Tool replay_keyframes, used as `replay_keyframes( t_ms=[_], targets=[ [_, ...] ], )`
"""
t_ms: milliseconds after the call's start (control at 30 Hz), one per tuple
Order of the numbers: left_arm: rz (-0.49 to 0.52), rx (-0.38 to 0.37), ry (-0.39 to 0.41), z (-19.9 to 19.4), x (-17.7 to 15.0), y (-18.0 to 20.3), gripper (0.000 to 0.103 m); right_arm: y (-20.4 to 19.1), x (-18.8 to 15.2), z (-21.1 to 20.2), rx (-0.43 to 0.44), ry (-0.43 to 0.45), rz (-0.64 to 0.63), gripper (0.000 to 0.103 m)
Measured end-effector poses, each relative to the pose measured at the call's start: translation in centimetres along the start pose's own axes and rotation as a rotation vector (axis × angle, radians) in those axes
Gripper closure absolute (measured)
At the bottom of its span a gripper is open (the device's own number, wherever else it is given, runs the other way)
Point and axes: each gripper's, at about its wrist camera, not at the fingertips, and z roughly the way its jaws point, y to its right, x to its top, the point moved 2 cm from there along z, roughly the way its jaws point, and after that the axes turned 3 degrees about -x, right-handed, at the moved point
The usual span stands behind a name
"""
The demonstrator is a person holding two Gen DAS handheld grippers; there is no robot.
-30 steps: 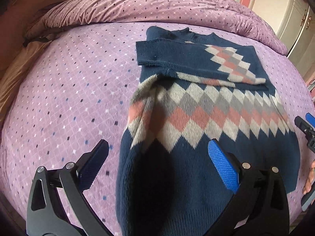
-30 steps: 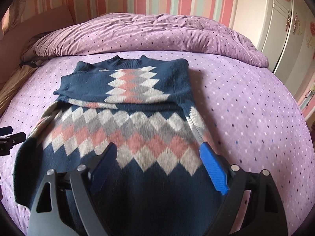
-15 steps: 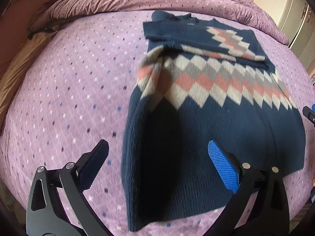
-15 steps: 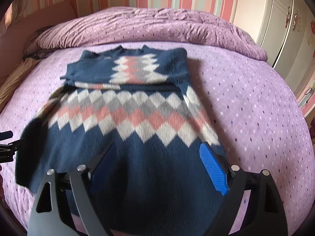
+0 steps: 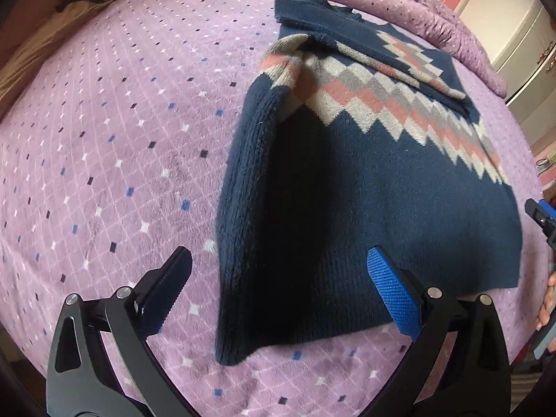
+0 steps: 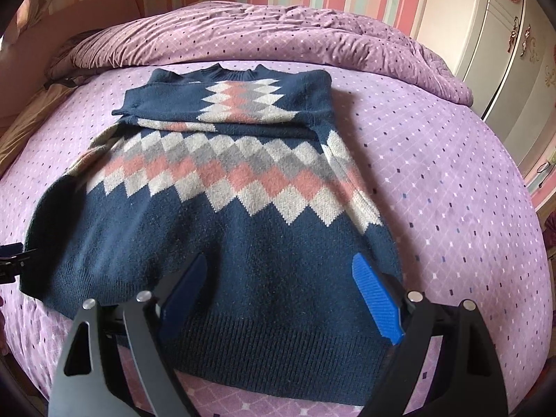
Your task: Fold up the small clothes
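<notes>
The left gripper (image 5: 278,292) has two black arms shaped like long triangles with holes cut in them. Each arm has round silver screws. One finger pad (image 5: 392,293) is bright blue and bumpy, the other dark blue. The right gripper (image 6: 281,293) looks the same. By the sweater's (image 5: 382,180) right edge, a bit of bare skin shows.

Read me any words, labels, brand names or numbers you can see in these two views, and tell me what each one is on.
None can be read. The sweater shows only a diamond pattern, no visible tag. The bedspread has dots and diamonds only. The wardrobe doors carry floral ornaments, not lettering. Both grippers are unmarked.
</notes>
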Motion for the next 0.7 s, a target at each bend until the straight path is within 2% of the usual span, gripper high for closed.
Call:
replay_keyframes(
  t_ms=[133, 400, 500, 567, 700],
  targets=[
    [-0.012, -0.012, -0.006, -0.2, -1.0, -0.3, 0.003, 0.4, -0.2, -0.1, -0.008, -0.004, 0.015, 0.016],
    [-0.005, 0.071, -0.027, 0.5, -2.7, -1.2, 0.004, 0.4, -1.3, -0.1, -0.01, -0.031, 0.012, 0.016],
    [-0.025, 0.053, -0.047, 1.2, -3.2, -1.8, 0.005, 0.4, -1.8, -0.2, -0.014, -0.038, 0.004, 0.016],
    [-0.041, 0.011, -0.053, 1.7, -3.6, -2.0, 0.012, 0.5, -2.1, -0.1, -0.017, -0.045, 0.001, 0.016],
    [-0.052, 0.005, -0.029, 1.6, -4.0, -2.3, 0.02, 1.0, -2.9, 0.1, -0.029, -0.06, 0.002, 0.016]
  ],
)
